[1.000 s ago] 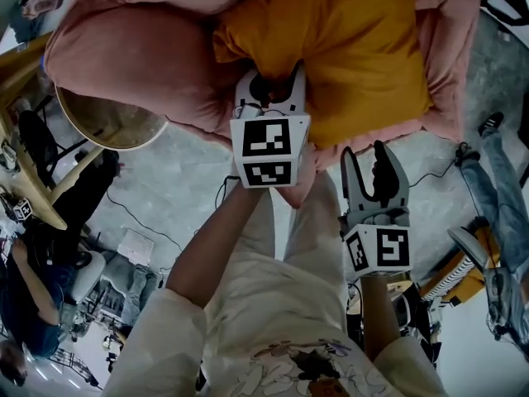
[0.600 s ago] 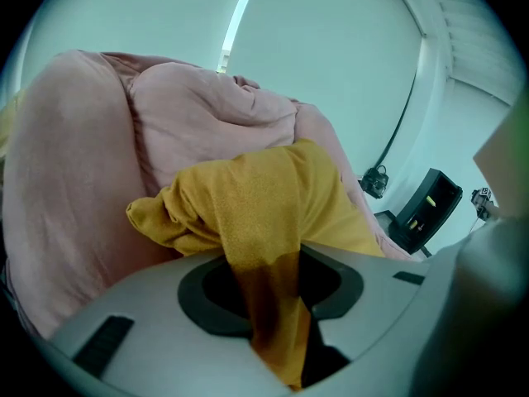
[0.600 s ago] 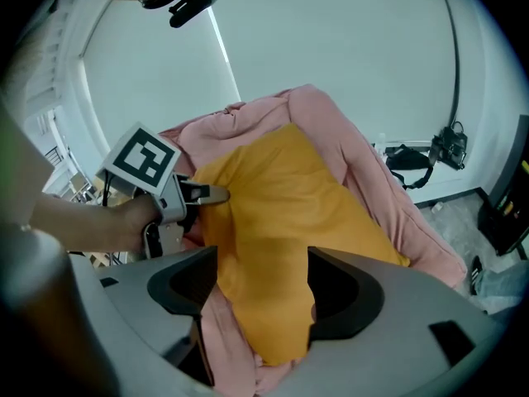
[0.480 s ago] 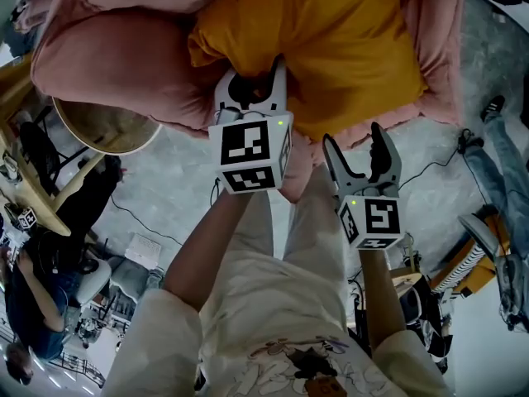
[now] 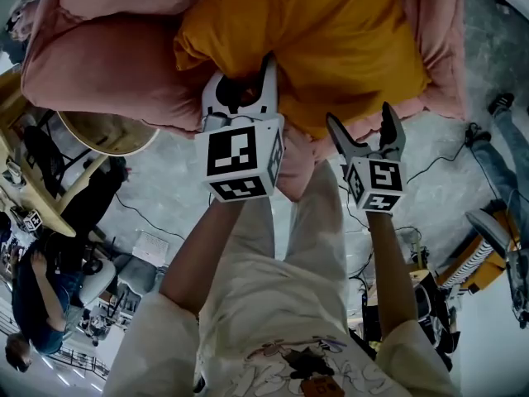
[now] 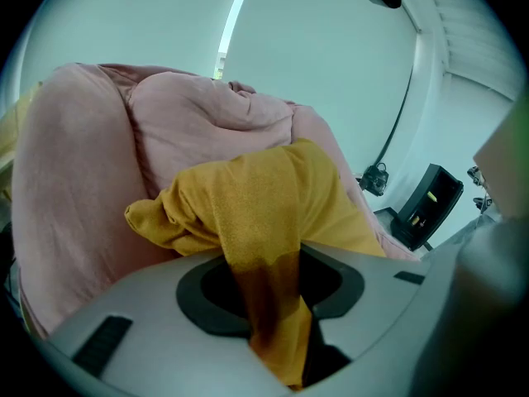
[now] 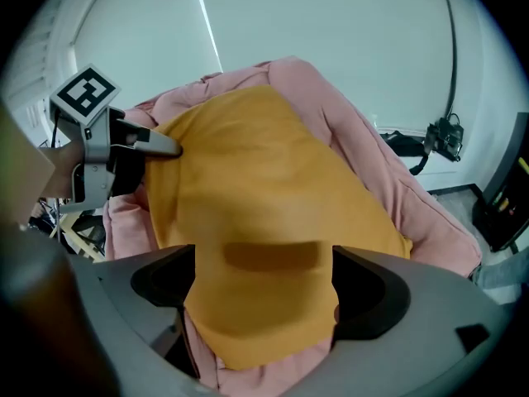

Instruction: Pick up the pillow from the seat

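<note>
Mustard-yellow, the pillow [image 5: 331, 40] is lying on the pink cushioned seat [image 5: 99, 64], and we are pinching a bunched fold at its near left corner between the jaws of our left hand-held gripper [image 5: 241, 83]. We are holding our right hand-held gripper [image 5: 360, 116] spread wide at the pillow's front edge, its jaws having just been opening, with the yellow cloth showing between them but neither pad pressing on it. Black-and-white square markers [image 5: 235, 151] are facing us on the cube [image 5: 376, 184] of each gripper.
</note>
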Motion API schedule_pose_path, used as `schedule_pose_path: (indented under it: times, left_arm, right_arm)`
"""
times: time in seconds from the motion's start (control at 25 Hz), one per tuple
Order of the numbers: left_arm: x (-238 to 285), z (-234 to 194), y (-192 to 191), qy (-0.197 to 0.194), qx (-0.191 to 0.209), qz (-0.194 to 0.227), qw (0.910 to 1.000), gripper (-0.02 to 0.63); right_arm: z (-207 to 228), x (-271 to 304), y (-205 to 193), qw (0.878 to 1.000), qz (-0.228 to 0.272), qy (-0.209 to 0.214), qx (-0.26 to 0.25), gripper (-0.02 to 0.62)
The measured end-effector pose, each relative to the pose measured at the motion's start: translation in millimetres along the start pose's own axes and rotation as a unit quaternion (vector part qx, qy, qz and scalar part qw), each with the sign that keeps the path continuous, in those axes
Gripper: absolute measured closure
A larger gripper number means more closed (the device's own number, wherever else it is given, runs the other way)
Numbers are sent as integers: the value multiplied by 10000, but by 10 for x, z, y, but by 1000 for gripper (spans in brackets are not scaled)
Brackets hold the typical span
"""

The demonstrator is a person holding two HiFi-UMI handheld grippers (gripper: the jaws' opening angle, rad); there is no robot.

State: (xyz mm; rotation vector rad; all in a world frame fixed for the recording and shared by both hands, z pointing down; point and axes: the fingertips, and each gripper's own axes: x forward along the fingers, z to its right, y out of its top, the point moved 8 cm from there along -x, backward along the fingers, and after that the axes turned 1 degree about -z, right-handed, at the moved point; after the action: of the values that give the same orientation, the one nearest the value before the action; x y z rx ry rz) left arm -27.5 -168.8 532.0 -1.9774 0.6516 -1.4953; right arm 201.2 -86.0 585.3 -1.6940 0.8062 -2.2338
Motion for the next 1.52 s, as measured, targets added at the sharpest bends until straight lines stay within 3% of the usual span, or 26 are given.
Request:
schedule_pose_path:
  times: [0.28, 0.48, 0.76, 0.92, 1.0, 1.2, 1.52]
  left_arm:
    - [42, -15, 16, 48, 30, -17, 10000, 453]
    - [56, -45, -4, 34, 64, -19, 10000, 451]
    - [79, -121, -60, -38, 90, -78, 9999, 453]
    - [86, -27, -50, -191, 256, -144, 9994, 453]
    - [77, 39, -55, -209, 284, -148, 9993, 453]
    - [50, 78, -55, -237, 300, -124, 9992, 451]
    - [-75, 79, -5, -249, 346, -11, 9991, 448]
  right_arm:
    - [95, 168, -48, 9999, -95, -113, 90, 93]
    - [180, 324, -130, 9987, -144, -158, 457, 94]
    - [130, 621, -126, 9981, -413, -110, 444, 101]
    - [94, 590, -90, 9981, -334, -191, 479, 290]
    - [104, 541, -105, 9979, -321, -248, 498, 352]
    - [76, 476, -88, 9984, -392, -301, 279, 436]
    - [-79, 302, -16, 9990, -230, -388, 68, 516]
